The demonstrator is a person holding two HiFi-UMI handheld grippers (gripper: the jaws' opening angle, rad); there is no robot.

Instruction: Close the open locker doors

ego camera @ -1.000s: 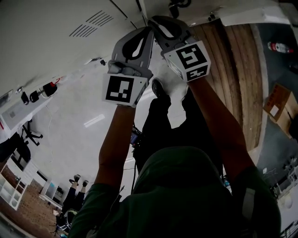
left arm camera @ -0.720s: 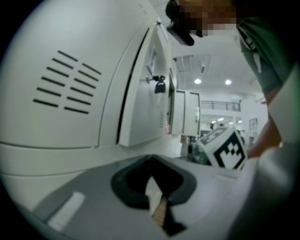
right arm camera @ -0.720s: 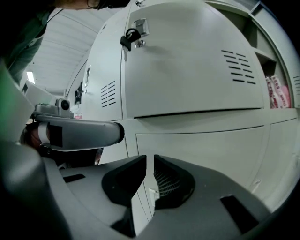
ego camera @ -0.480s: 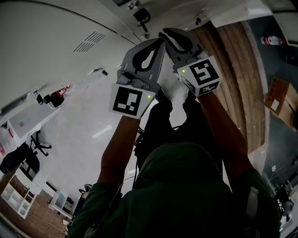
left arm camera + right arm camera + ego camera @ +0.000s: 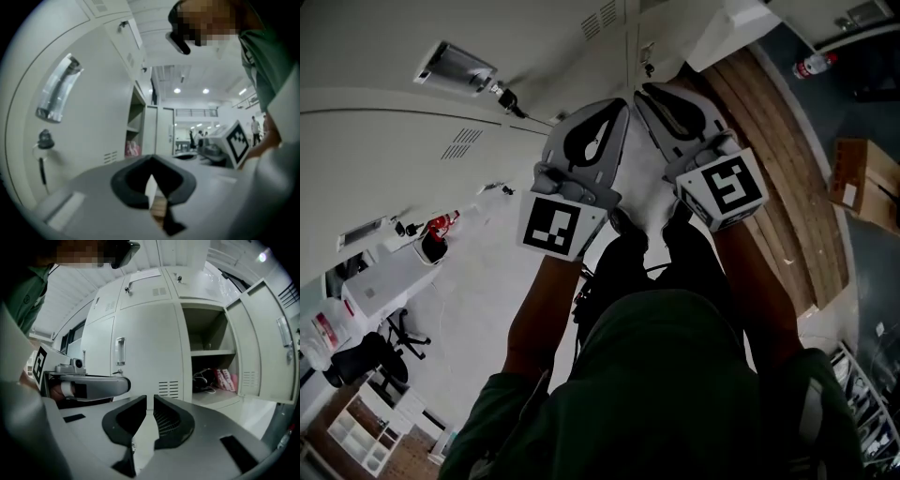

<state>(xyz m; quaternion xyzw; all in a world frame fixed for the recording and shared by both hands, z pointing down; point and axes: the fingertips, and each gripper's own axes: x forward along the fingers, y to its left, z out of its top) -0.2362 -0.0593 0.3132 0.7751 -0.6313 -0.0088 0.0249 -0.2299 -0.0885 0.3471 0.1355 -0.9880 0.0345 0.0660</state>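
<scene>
In the head view, wooden planks point(image 5: 787, 150) run down the right, with a bottle point(image 5: 813, 66) and a cardboard box point(image 5: 861, 183) beyond them, and pale locker fronts point(image 5: 487, 141) fill the far left. You hold the left tool point(image 5: 617, 105) and right tool point(image 5: 649, 92) side by side in front of you, tips close together, both arms stretched forward. In the left gripper view, a closed door point(image 5: 79, 117) with a handle point(image 5: 58, 89) and a lock point(image 5: 44, 139) stands on the left. Farther along, an open locker point(image 5: 135, 122) shows something pink point(image 5: 132, 149) low inside. Your left tool point(image 5: 150, 161) is clenched, tips meeting on nothing. In the right gripper view, the open locker point(image 5: 208, 352) sits to the right, its open door point(image 5: 260, 350) swung out rightward, with a dark bag point(image 5: 204, 379) and pink items point(image 5: 227, 379) under its shelf. Your right tool point(image 5: 150, 399) is drawn together to a thin slit, empty.
</scene>
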